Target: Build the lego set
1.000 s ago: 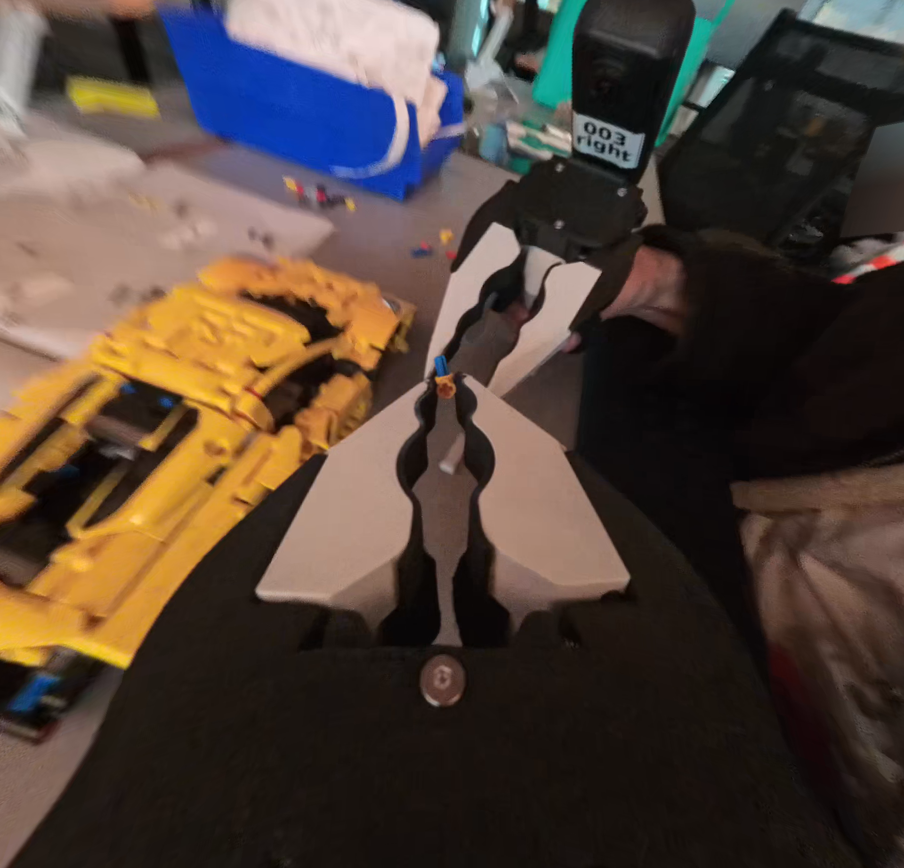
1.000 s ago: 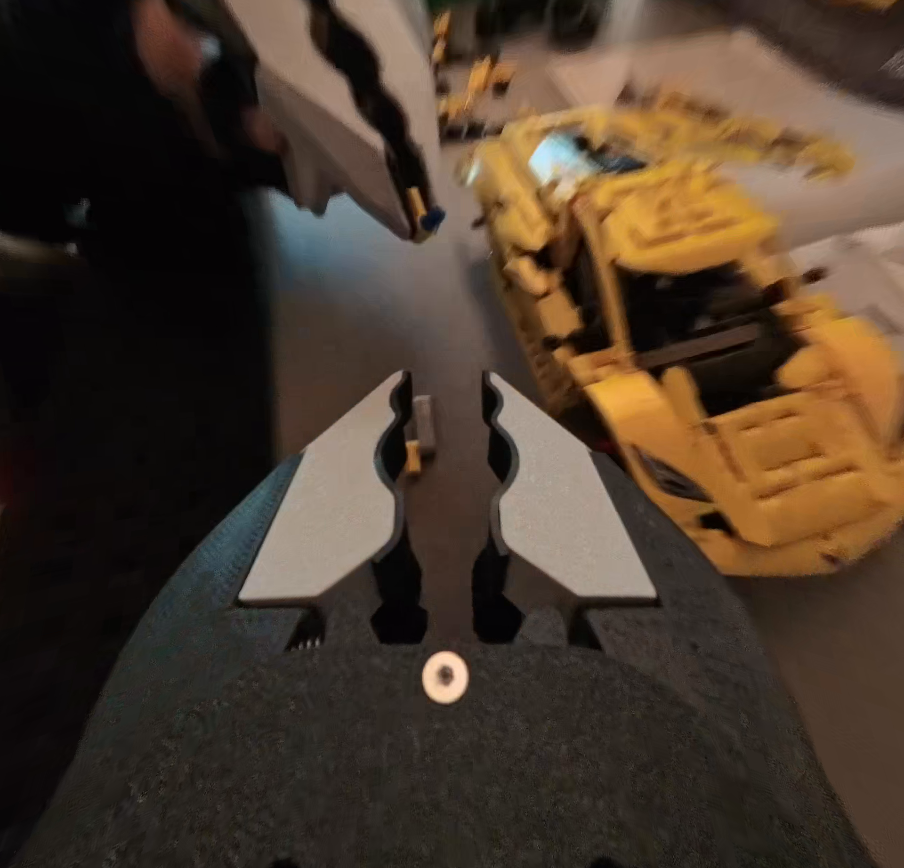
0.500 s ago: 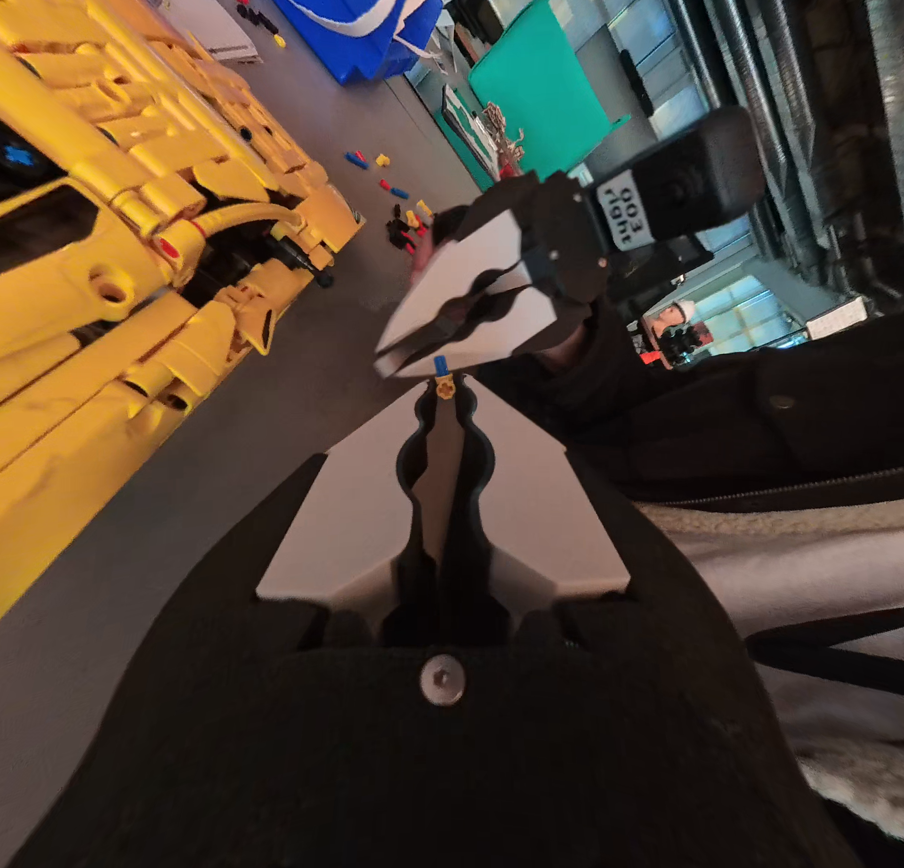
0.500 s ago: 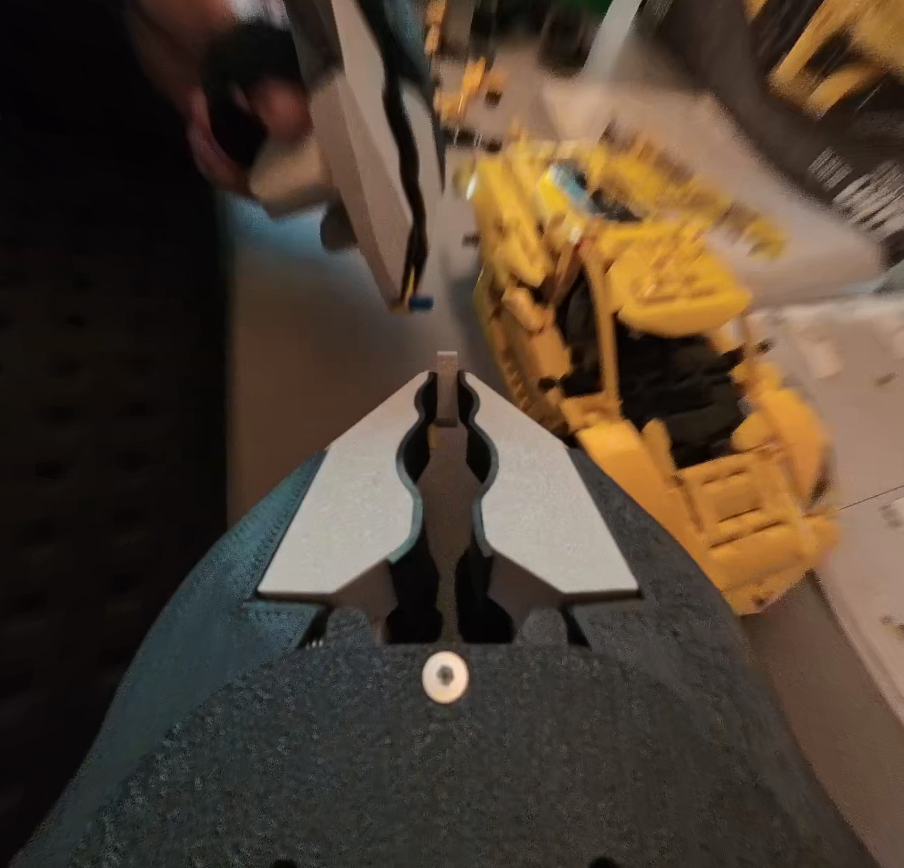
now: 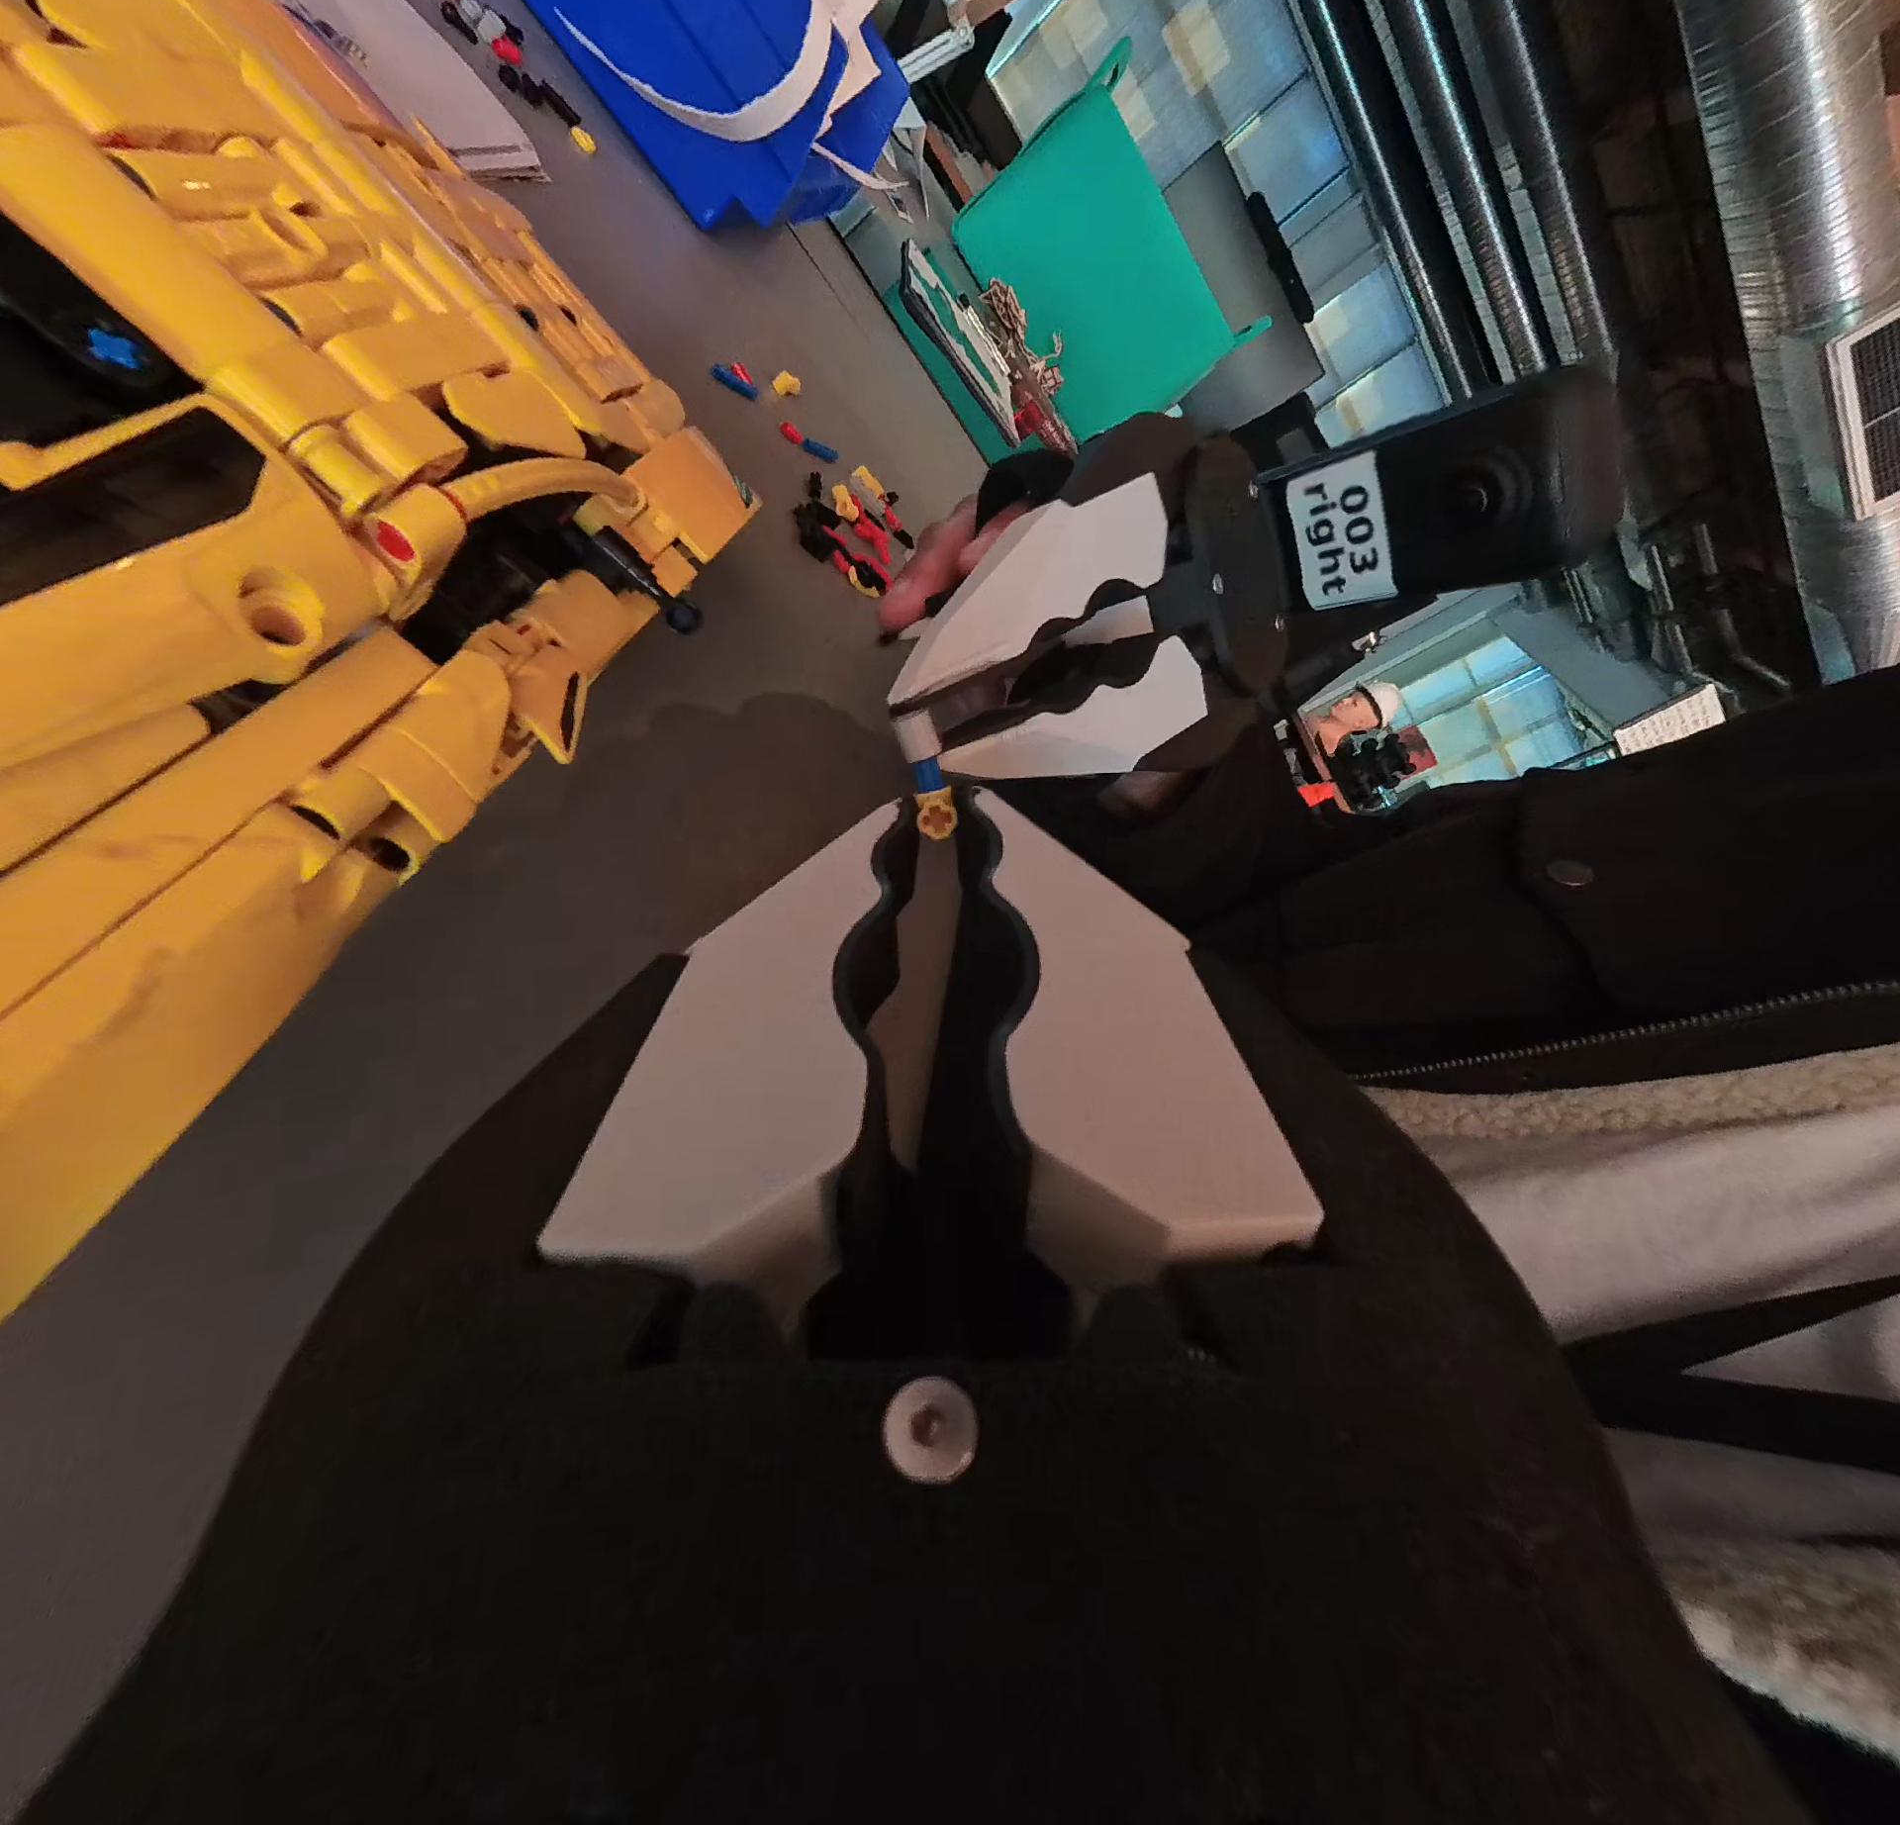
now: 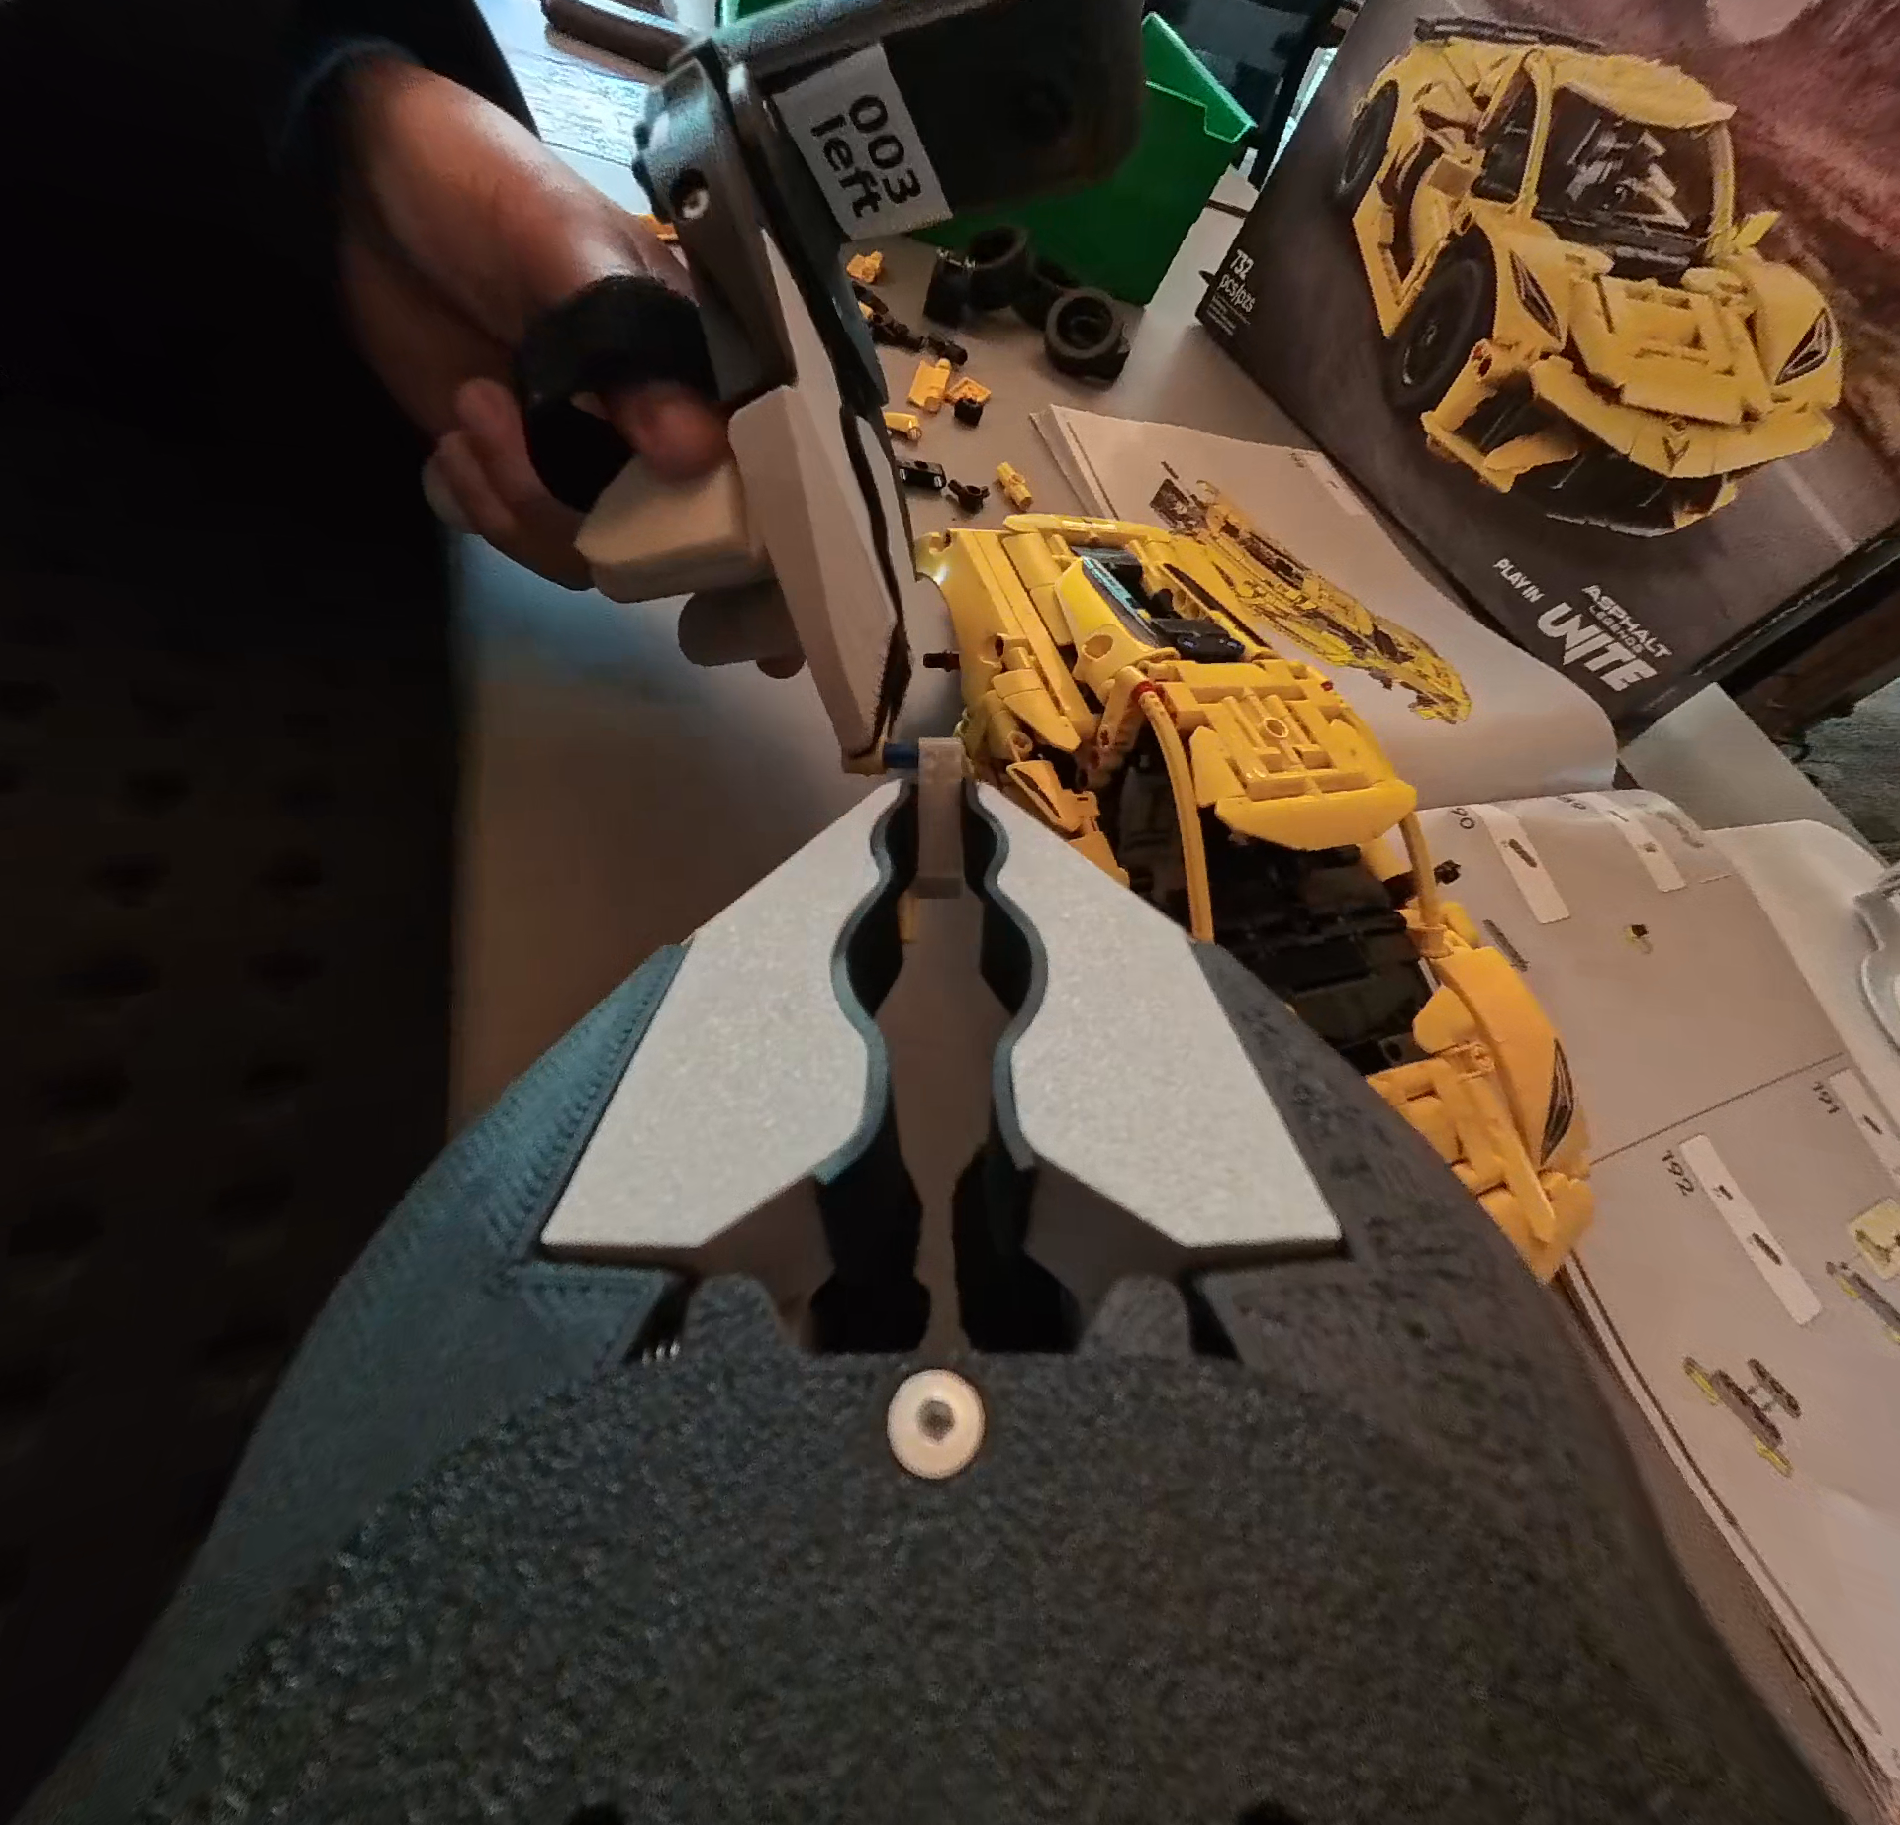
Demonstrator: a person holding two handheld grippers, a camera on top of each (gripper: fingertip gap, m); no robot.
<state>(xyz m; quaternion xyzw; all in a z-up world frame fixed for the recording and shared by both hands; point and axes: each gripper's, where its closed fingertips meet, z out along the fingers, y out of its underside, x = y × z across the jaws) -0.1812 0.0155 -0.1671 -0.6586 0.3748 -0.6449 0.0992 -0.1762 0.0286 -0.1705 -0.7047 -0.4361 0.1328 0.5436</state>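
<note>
My left gripper (image 5: 934, 799) is shut on a small yellow connector (image 5: 934, 817) with a blue pin (image 5: 927, 773) sticking out of its tip. My right gripper (image 6: 938, 778) is shut on a grey beam (image 6: 938, 819). The two grippers meet tip to tip above the table. The blue pin (image 6: 900, 750) touches the end of the grey beam (image 5: 913, 737). The right gripper (image 5: 925, 732) shows in the left wrist view, and the left gripper (image 6: 874, 737) in the right wrist view. The yellow lego car (image 5: 257, 542) lies on the table beside them and also shows in the right wrist view (image 6: 1234, 799).
An open instruction booklet (image 6: 1696, 1056) lies right of the car, with the set's box (image 6: 1594, 285) standing behind it. Black tyres (image 6: 1080, 326) and loose small pieces (image 6: 946, 398) lie by a green bin (image 6: 1131, 182). A blue bin (image 5: 668, 58) and more loose pieces (image 5: 853, 531) are beyond the car. Both grippers' tips are close together, under 4 cm apart.
My right gripper has shut on the grey beam, which lay loose between its open fingers a second ago. Both grippers have rolled and drawn together, bringing the blue pin to the beam's end.
</note>
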